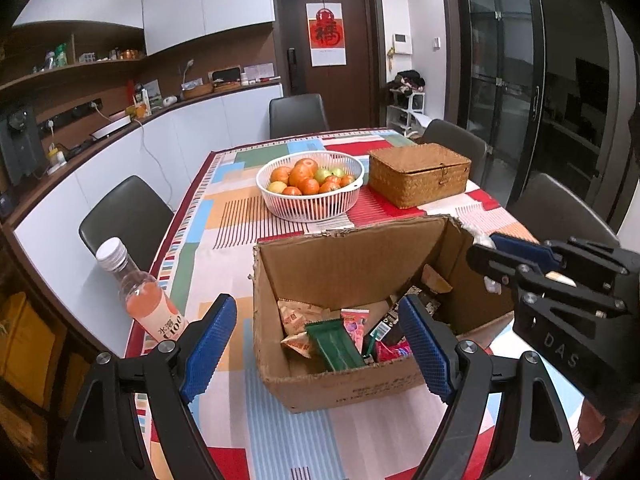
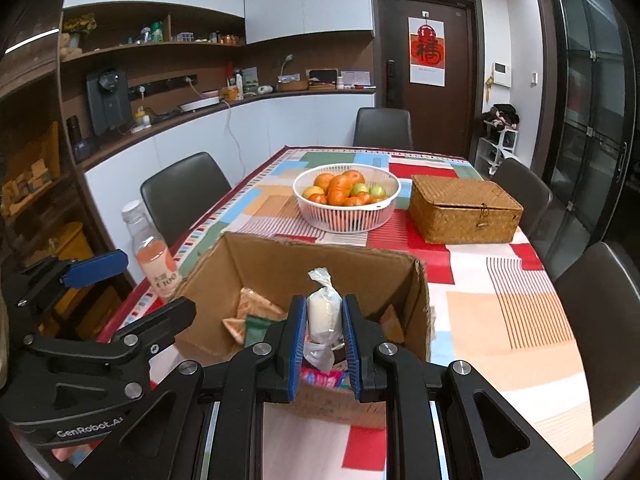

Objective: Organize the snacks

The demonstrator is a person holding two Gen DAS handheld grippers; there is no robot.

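Right wrist view: white wrapped snack being clamped upright in right gripper above cardboard box, likely for sorting | left gripper being held wide, empty, over box at tabletop's near edge

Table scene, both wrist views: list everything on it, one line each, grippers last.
Open brown cardboard box: one, near edge of table, holding mixed snack packets.
Green foil snack packet: one, inside the box.
White slatted plastic fruit basket: one, mid-table, filled with orange and green fruit.
Lidded woven rattan box: one, tan, right of the basket.
Clear bottle of pink drink: one, white cap, table's left edge.
Patchwork tablecloth: one, multicoloured.
White plastic-wrapped snack roll: one, held above the box.
Left gripper: blue-padded jaws open, empty.
Right gripper: jaws shut on the roll.
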